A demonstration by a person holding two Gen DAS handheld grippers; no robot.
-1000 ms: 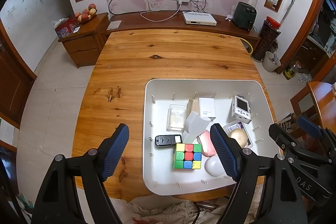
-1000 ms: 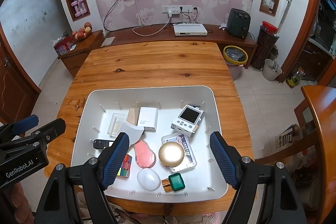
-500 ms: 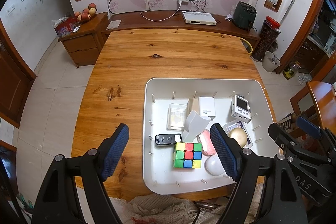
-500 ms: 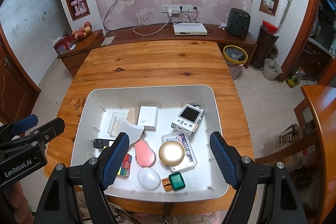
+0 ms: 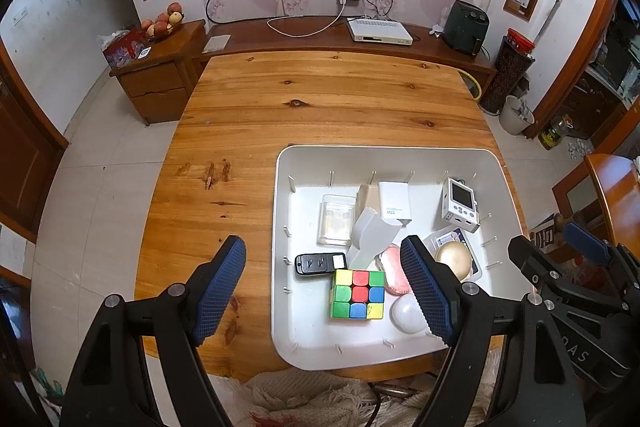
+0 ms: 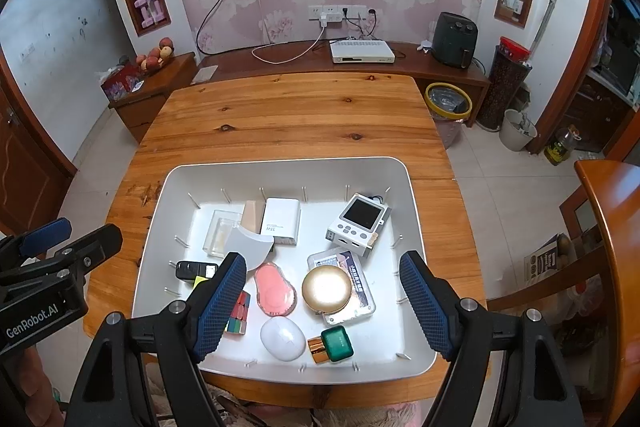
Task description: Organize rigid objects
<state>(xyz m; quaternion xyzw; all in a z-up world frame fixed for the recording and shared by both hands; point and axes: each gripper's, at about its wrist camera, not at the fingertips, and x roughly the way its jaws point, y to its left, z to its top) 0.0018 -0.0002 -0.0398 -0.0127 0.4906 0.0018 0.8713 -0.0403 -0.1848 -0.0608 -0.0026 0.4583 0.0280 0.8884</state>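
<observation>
A white tray (image 6: 288, 171) (image 5: 384, 151) sits on the near half of a wooden table (image 6: 288, 119). It holds a colour cube (image 5: 357, 294), a black remote (image 5: 319, 263), a white charger (image 6: 281, 221), a small screen device (image 6: 359, 219), a gold round case (image 6: 327, 287), a pink case (image 6: 275, 289), a white oval mouse (image 6: 283, 338) and a green bottle (image 6: 333, 343). My left gripper (image 5: 323, 289) is open and empty above the tray's left edge. My right gripper (image 6: 322, 301) is open and empty above the tray's middle.
A low wooden cabinet (image 6: 344, 67) with a white box runs behind the table. A yellow-rimmed bin (image 6: 448, 101) stands at the table's far right corner. A wooden chair (image 6: 600, 227) is on the right. A fringed cloth (image 5: 312, 395) lies under the near edge.
</observation>
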